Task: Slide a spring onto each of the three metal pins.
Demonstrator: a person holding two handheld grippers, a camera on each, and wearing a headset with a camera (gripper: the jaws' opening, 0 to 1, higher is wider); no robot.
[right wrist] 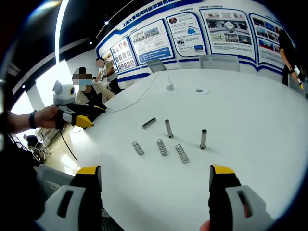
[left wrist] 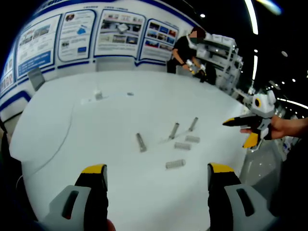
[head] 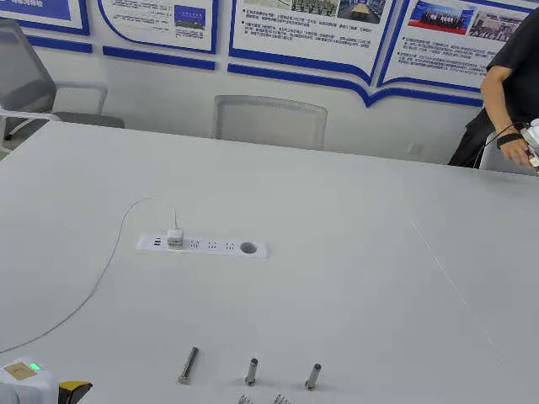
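1. Right gripper view: the right gripper (right wrist: 155,175) holds its jaws wide apart with nothing between them, above the near edge of the table (right wrist: 250,120).
2. Left gripper view: the left gripper (left wrist: 157,175) is likewise spread wide and empty, above the table edge.
3. Three springs (right wrist: 161,147) lie flat in a row on the table, just beyond the right gripper. They lie apart from one another and from the pins.
4. Three pins (right wrist: 169,128) sit just behind the springs. As seen in the right gripper view, the left pin (right wrist: 148,123) lies on its side. The middle pin and the right pin (right wrist: 203,139) stand upright.
5. In the right gripper view, the left gripper shows at the left, off the table edge, held in the left hand (right wrist: 45,117). In the left gripper view, the right gripper shows at the right, held in the right hand (left wrist: 284,127).
6. In the head view, the pins form a row near the bottom edge, with spring ends just below them.
7. A power strip (head: 202,245) lies at mid-table, well beyond the pins, with a white charger (head: 174,239) plugged into it. A thin cable (head: 101,278) curves across the table left of the strip toward the near left edge.
8. A chair (head: 269,120) stands behind the far edge. Posters (head: 303,25) cover the wall. A person (head: 509,84) stands at the far right.
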